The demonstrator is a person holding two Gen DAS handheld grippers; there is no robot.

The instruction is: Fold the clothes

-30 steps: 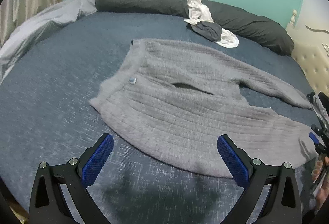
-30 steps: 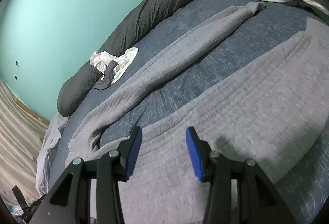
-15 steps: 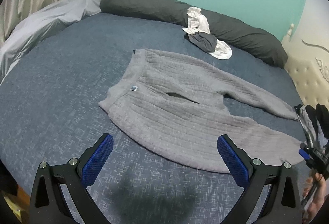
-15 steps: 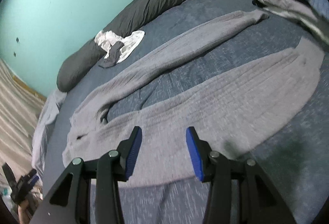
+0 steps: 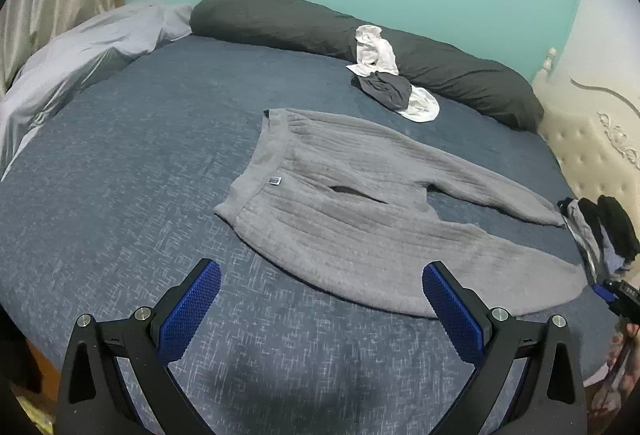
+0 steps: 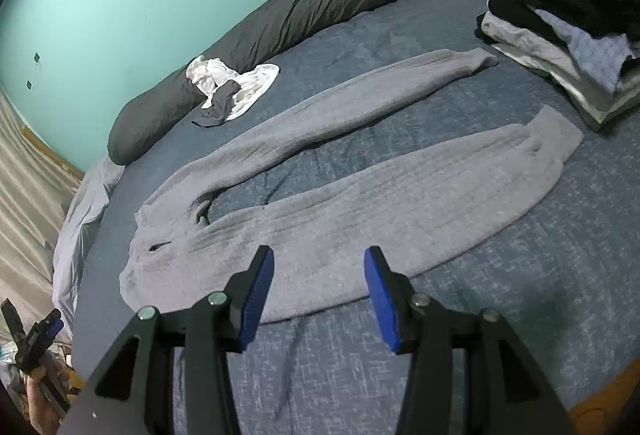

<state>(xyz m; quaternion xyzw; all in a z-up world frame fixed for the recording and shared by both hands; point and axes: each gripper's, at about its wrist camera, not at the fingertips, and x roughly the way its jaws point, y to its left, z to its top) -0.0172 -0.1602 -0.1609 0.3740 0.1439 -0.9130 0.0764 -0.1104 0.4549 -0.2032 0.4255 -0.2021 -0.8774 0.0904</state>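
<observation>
A pair of grey ribbed knit trousers (image 5: 360,215) (image 6: 360,195) lies spread flat on the blue bed (image 5: 120,175) (image 6: 540,255), waistband to the left and both legs stretched to the right. My left gripper (image 5: 320,299) hovers above the bed in front of the garment, jaws wide open and empty. Over the near leg hangs my right gripper (image 6: 318,291), open too, with nothing between its blue pads (image 6: 256,295). Neither touches the cloth.
A long dark pillow (image 5: 360,47) (image 6: 260,31) lines the far side, with crumpled white and dark clothes (image 5: 392,83) (image 6: 228,91) beside it. A stack of folded clothes (image 6: 568,35) (image 5: 600,235) sits near the leg ends. Grey bedding (image 5: 80,63) is bunched at the left.
Both grippers rose and pulled back from the trousers, so the whole garment now shows in each view. The garment itself stayed where it lay.
</observation>
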